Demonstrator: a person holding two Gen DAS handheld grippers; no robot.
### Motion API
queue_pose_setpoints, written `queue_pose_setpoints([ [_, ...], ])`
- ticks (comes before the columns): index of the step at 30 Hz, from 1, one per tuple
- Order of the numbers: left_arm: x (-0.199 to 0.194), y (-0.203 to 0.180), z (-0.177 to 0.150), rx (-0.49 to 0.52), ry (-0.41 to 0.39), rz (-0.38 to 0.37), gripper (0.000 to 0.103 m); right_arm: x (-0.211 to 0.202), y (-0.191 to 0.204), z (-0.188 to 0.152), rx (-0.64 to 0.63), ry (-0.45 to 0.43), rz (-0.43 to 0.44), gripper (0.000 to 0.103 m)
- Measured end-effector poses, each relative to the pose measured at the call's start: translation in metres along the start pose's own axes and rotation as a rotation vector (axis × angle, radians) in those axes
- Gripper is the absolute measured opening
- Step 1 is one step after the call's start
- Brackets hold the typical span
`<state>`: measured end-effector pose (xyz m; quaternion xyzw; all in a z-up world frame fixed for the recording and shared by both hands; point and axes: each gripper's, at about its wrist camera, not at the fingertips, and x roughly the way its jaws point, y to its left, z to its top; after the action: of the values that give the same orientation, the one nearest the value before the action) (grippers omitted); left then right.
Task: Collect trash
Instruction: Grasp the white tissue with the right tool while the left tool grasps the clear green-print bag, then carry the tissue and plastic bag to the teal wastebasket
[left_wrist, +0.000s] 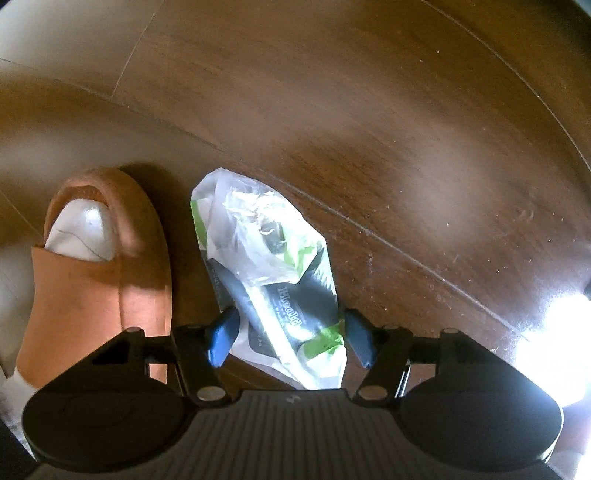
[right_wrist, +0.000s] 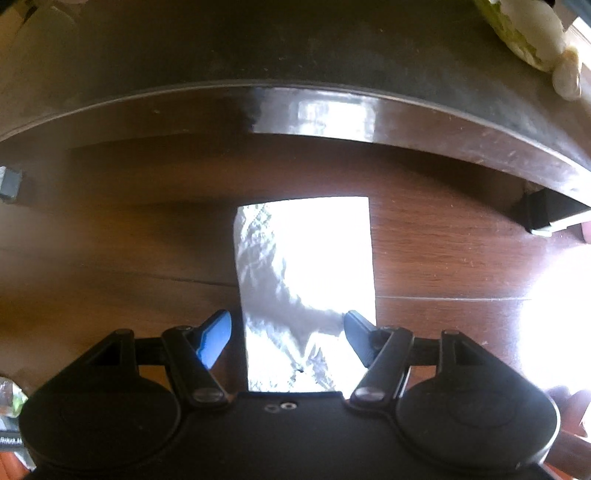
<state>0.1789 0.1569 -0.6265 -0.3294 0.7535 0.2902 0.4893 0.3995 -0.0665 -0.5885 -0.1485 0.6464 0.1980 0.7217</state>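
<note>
We saw the left gripper (left_wrist: 290, 334) pointed down at a dark brown wooden plank floor (left_wrist: 369, 129), jaws apart, one blue pad on each side of a crumpled clear plastic wrapper with green and black print (left_wrist: 266, 273). The left pad (left_wrist: 221, 338) sat at the wrapper's edge; we could not tell whether the pads pressed it. The wrapper lay flat on the floor just beside an orange slide sandal on a white-socked foot (left_wrist: 99, 277).

The right gripper (right_wrist: 288, 338) also pointed down, jaws wide, straddling the near end of a flat shiny silver foil rectangle (right_wrist: 306, 258) on the floor. We saw a gap at its left pad (right_wrist: 216, 338); the right pad overlapped the foil's edge. The foil lay before a dark glossy furniture ledge (right_wrist: 314, 118).
</note>
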Motion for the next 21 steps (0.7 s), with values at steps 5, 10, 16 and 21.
queue_pose_setpoints([
  [5,0.000,-0.004,-0.004,0.017,-0.017,-0.006,0.037,0.001,0.000,-0.004,0.030,-0.008,-0.024,0.036],
  [10,-0.008,-0.007,-0.008,0.020,-0.038,0.006,0.024,-0.004,0.000,-0.007,0.029,0.014,-0.032,0.003],
  [16,-0.036,-0.027,-0.008,0.089,-0.077,-0.036,0.015,-0.044,0.003,-0.017,0.056,-0.024,-0.024,0.003],
  [21,-0.082,-0.051,-0.021,0.178,-0.140,-0.083,0.015,-0.098,0.002,-0.032,0.117,-0.040,-0.022,0.003],
])
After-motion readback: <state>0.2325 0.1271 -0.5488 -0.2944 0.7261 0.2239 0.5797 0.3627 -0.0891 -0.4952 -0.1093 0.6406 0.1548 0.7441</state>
